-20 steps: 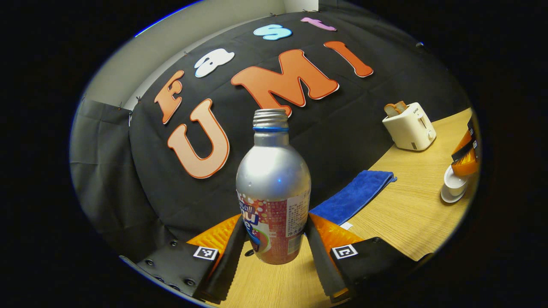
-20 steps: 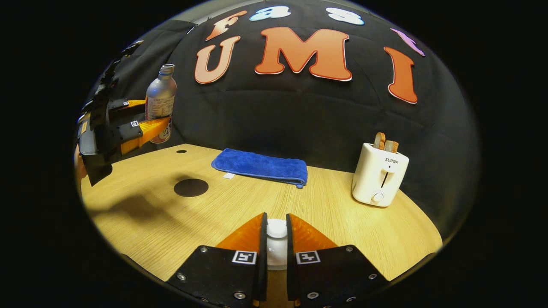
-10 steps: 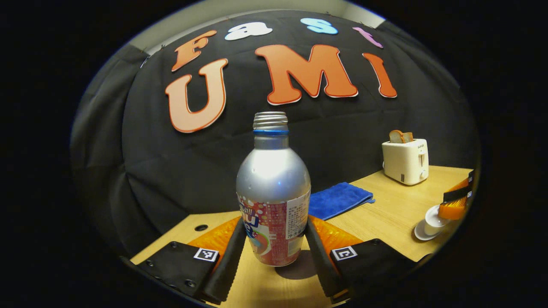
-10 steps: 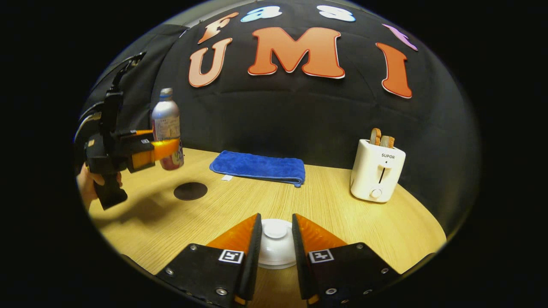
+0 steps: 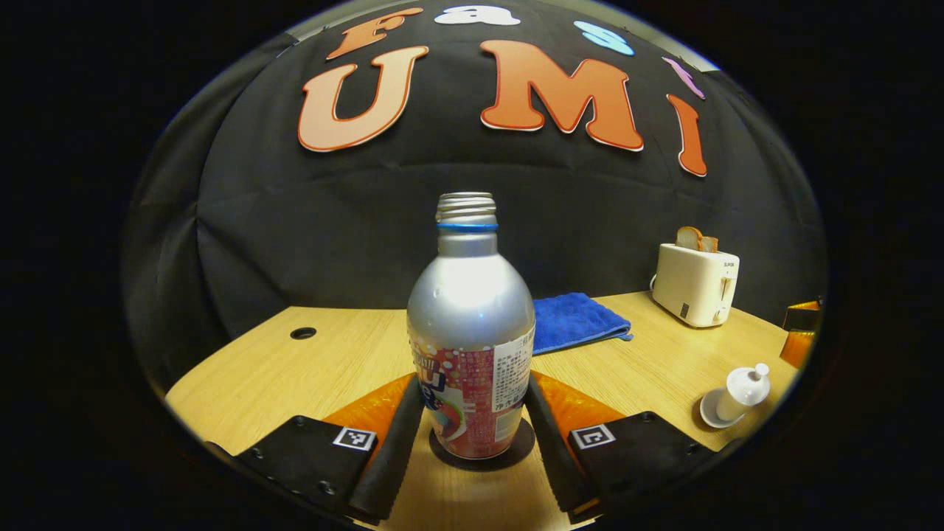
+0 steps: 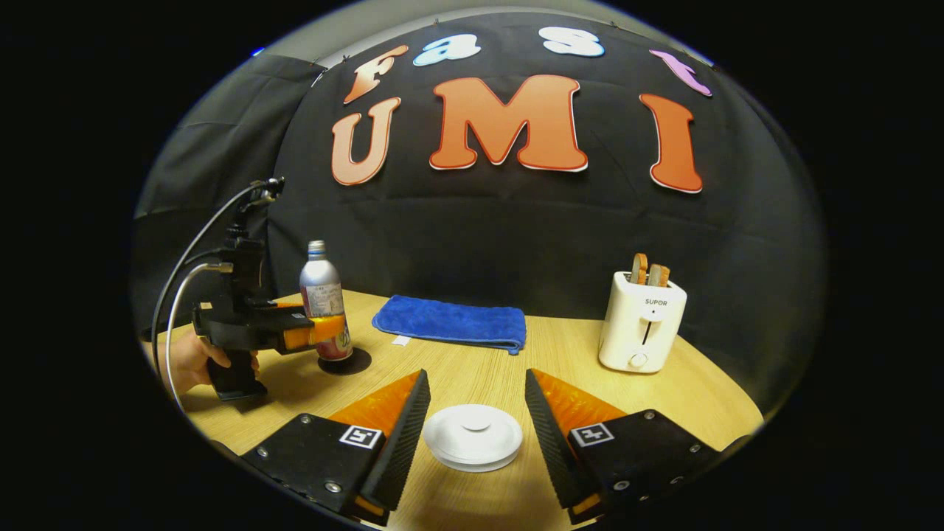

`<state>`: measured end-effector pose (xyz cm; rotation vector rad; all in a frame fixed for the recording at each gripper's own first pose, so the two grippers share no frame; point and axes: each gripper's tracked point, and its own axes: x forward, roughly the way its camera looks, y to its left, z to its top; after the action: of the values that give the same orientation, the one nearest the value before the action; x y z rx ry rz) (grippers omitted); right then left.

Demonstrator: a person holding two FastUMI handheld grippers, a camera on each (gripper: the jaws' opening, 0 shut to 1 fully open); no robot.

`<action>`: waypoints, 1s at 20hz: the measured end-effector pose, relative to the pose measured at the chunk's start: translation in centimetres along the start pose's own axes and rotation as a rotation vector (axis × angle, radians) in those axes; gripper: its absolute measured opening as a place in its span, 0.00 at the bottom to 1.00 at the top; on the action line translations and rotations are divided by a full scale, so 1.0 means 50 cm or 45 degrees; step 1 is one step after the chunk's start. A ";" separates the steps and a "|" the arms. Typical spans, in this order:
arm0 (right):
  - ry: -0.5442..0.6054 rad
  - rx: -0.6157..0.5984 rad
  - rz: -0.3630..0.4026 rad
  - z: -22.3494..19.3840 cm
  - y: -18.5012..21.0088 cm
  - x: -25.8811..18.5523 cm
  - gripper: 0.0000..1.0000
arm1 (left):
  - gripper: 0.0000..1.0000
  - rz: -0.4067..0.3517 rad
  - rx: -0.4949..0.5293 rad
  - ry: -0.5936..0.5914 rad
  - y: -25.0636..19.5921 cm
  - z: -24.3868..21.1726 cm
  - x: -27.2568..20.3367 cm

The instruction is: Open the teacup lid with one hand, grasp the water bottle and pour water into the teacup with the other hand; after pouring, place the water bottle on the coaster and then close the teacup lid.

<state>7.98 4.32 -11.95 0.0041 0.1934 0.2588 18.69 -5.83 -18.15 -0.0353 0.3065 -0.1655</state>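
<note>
- A staged recording booth, not a real kitchen: black cloth [image 6: 479, 221] hangs as the back wall, pinned up, with a pale wall [image 6: 354, 29] showing above it.
- A light wooden bench [image 6: 560, 369] with a cable hole [image 5: 303, 333] carries household props: a white toaster [image 6: 640, 330] holding toast, and a folded blue towel [image 6: 451, 323].
- A cabled handheld gripper [image 6: 258, 332] marks it as a data-collection set-up.

You see a silver water bottle [image 5: 470, 302] with red label — black coaster [image 5: 516, 448], white teacup [image 5: 743, 389], blue towel [image 5: 577, 322].
</note>
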 end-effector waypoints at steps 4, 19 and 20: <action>-0.033 0.008 -0.012 0.018 -0.015 -0.008 0.80 | 0.80 0.005 -0.016 0.028 0.004 -0.023 0.011; -0.106 0.013 0.012 0.074 0.028 -0.026 0.80 | 0.99 -0.032 -0.007 0.010 0.020 -0.009 -0.102; -0.113 0.006 0.012 0.079 0.034 -0.029 0.80 | 0.98 -0.022 -0.003 -0.027 0.024 0.009 -0.126</action>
<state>6.92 5.70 -7.73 0.0213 0.1057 0.2667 13.09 -3.57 -15.94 -0.0417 0.2855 -0.1822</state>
